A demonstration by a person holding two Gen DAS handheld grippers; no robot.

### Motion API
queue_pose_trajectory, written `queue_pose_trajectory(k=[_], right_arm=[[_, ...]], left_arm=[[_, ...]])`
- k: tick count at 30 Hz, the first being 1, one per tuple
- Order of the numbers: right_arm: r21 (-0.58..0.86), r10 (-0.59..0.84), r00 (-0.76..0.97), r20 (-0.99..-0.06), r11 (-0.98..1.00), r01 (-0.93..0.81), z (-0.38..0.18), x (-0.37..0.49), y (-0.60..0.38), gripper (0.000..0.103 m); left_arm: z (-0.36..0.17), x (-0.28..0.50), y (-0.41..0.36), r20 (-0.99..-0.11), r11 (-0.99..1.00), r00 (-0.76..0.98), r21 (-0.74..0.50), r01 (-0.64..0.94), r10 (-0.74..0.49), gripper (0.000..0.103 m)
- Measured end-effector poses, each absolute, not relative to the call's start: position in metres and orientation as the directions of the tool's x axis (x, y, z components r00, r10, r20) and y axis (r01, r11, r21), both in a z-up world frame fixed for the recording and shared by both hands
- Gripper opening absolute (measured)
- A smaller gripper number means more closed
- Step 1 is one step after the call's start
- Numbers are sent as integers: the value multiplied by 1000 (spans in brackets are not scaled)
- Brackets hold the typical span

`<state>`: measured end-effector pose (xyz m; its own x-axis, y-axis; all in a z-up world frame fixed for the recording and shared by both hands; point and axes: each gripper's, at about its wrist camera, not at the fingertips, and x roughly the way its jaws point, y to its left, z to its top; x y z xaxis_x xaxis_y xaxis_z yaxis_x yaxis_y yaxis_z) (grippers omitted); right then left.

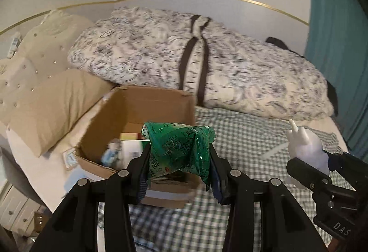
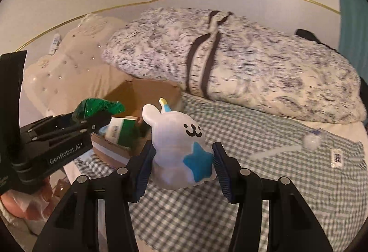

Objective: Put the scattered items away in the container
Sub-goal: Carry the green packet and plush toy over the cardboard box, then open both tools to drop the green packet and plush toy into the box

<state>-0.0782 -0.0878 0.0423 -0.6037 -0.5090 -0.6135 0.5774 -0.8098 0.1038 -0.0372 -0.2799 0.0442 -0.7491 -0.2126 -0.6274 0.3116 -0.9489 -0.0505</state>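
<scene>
Left wrist view: left gripper [image 1: 179, 165] has its jaws clamped on a crumpled green printed plastic packet [image 1: 180, 151]. The packet's longer dimension runs roughly crosswise between the jaws, its upper edge tilted away from the camera; it is held above the near edge of an open brown cardboard box [image 1: 140, 114]. The box sits on the bed's green-and-white checked sheet [image 1: 241, 137] and contains several cartons, too blurred to identify. A folded grey-and-cream patterned quilt with dark straps [image 1: 195, 61] lies behind the box; a beige pillow [image 1: 53, 105] lies to its left. At right, the right gripper [image 1: 306, 161] holds a white figure.

Right wrist view: right gripper [image 2: 182, 156] has its jaws clamped on the sides of a white plush rabbit with a blue star [image 2: 179, 146]. The rabbit is upright, face turned towards the camera and slightly right, ear and small yellow-tipped horn pointing up and away. It is held above the sheet, just right of the box [image 2: 138, 95]. A thin white stick with a round translucent end [image 2: 287, 147] lies on the sheet to the right, the round end farther away.
</scene>
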Motion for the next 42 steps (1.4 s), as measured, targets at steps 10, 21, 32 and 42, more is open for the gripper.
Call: queue_pose_trajectory(k=[10, 21, 32, 42], right_arm=[[126, -538, -513, -669, -762, 635, 12, -131, -180, 50], [140, -522, -443, -729, -747, 650, -28, -180, -242, 50], [129, -556, -559, -615, -771, 624, -2, -180, -230, 93], [117, -464, -675, -574, -862, 494, 17, -153, -111, 93]], left_arm=[[7, -68, -351, -678, -920, -692, -58, 387, -248, 45], [-29, -94, -382, -717, -911, -653, -60, 407, -245, 45], [-18, -91, -367, -690, -909, -667, -32, 415, -281, 103], [12, -83, -278, -660, -946, -720, -42, 320, -214, 103]])
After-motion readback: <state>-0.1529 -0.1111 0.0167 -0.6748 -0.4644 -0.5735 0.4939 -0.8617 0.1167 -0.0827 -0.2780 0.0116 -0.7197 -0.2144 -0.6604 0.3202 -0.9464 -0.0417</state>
